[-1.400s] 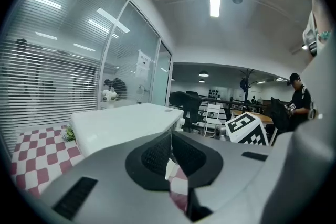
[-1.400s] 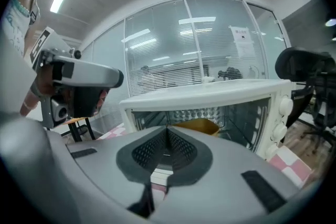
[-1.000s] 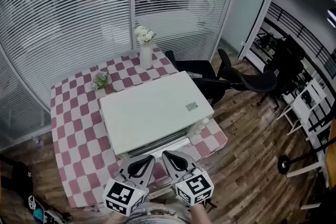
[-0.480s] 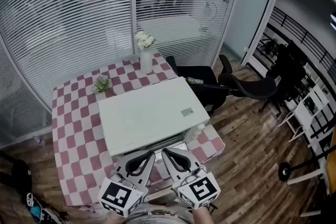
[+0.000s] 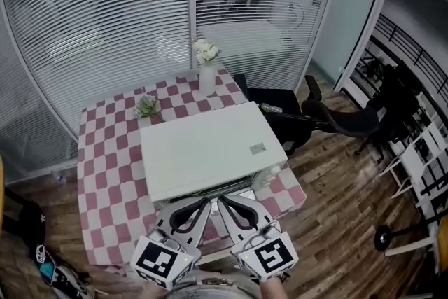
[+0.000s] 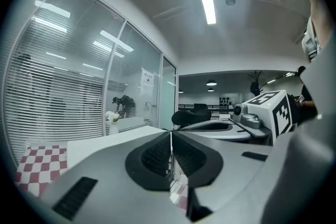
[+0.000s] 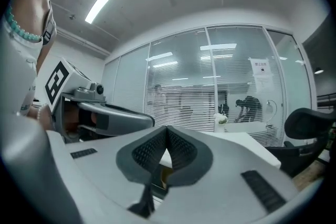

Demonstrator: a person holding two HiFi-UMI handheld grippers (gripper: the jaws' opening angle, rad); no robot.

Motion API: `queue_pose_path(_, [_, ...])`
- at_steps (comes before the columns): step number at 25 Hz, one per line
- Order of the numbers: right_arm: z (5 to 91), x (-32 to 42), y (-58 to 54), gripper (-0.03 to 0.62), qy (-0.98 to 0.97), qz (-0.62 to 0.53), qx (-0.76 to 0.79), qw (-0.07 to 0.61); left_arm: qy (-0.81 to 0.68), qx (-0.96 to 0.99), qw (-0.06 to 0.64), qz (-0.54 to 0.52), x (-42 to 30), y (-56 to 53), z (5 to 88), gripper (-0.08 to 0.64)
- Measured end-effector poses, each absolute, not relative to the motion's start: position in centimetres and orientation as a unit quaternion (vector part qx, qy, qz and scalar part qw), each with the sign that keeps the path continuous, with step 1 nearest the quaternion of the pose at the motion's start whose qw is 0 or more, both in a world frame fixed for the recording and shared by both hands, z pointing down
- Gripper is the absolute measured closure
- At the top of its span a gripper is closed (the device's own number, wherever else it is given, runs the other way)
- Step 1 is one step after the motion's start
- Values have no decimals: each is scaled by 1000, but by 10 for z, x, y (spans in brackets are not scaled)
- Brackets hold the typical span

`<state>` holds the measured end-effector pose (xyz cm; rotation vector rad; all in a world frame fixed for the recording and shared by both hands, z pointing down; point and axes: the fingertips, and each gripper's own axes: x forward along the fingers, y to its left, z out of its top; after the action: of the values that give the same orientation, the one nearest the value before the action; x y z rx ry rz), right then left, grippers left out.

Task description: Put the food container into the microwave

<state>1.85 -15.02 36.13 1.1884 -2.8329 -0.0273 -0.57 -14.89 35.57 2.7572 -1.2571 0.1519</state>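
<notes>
Food container: not seen in any view. Not on the microwave (image 5: 210,150) top, not on the bare checked cloth of the table (image 5: 105,171), not in either gripper. This fits two cases: container already inside the microwave, or out of frame. The microwave front is seen too steeply for the door or cavity to be read.

Handling can only be judged in general, since the container is not visible. It is likely light and thin-walled, with a possibly slick surface and loose contents. A grip across two opposite walls just under the rim is advised, with moderate squeeze and the container kept level. The lid alone should not be trusted as a grip point.

Left gripper (image 5: 201,202): fingers (image 6: 155,155) closed together, nothing between. Right gripper (image 5: 224,200): fingers (image 7: 181,152) also together, empty. Both are held side by side just in front of the microwave's near edge, tips pointed toward it.

Further out, a vase of white flowers (image 5: 207,77) and a small plant (image 5: 147,106) stand behind the microwave. An office chair (image 5: 343,115) stands beyond the table.
</notes>
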Motion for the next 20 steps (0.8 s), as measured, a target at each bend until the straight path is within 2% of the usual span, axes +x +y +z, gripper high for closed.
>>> queue_pose_path(20, [374, 8, -151, 600, -929, -4, 364, 62, -427, 900, 64, 58, -15, -148, 361, 543])
